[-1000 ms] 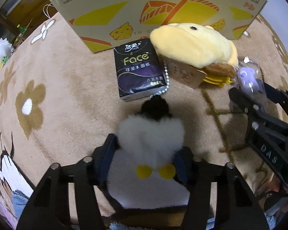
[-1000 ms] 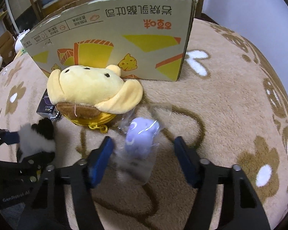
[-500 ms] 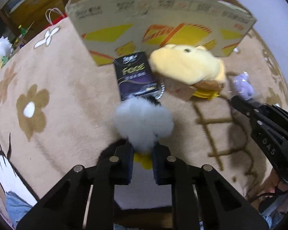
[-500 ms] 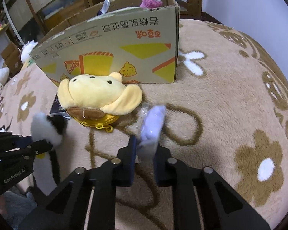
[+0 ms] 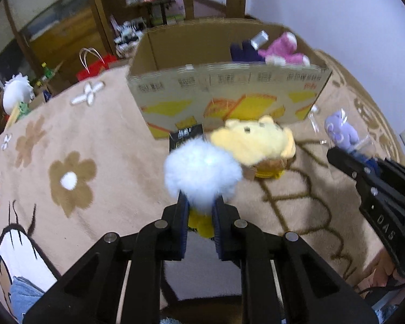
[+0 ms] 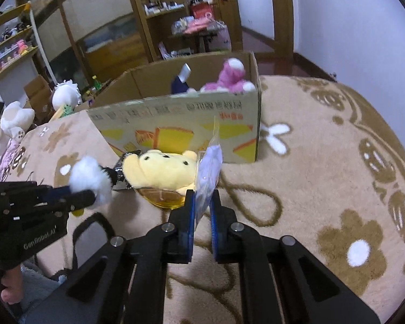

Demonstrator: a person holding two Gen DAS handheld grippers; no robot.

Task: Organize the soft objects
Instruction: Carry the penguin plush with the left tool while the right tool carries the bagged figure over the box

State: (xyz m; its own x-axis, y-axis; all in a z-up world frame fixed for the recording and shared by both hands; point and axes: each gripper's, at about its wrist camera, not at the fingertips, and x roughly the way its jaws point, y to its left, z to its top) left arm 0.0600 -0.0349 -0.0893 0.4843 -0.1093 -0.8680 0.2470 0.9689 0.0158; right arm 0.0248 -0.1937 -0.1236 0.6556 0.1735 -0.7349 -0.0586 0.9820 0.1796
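Observation:
My left gripper (image 5: pixel 200 207) is shut on a white fluffy penguin plush (image 5: pixel 202 174) and holds it above the carpet; it also shows in the right wrist view (image 6: pixel 90 179). My right gripper (image 6: pixel 202 199) is shut on a purple toy in a clear bag (image 6: pixel 210 170), lifted off the carpet; the toy also shows in the left wrist view (image 5: pixel 340 132). A yellow bear plush (image 5: pixel 253 140) lies on the carpet in front of an open cardboard box (image 5: pixel 229 102). The box holds a pink plush (image 5: pixel 283 50) and a dark item (image 5: pixel 243 51).
A black tissue pack (image 5: pixel 185 136) lies by the box, partly hidden behind the penguin. The beige flower carpet (image 5: pixel 73 148) spreads all around. Shelves (image 6: pixel 159 21), a red bag (image 5: pixel 94 63) and more plush toys (image 6: pixel 16 118) stand beyond the carpet's far edge.
Both grippers closed on their toys and lifted them off the carpet. The views have tilted up, so the inside of the box now shows.

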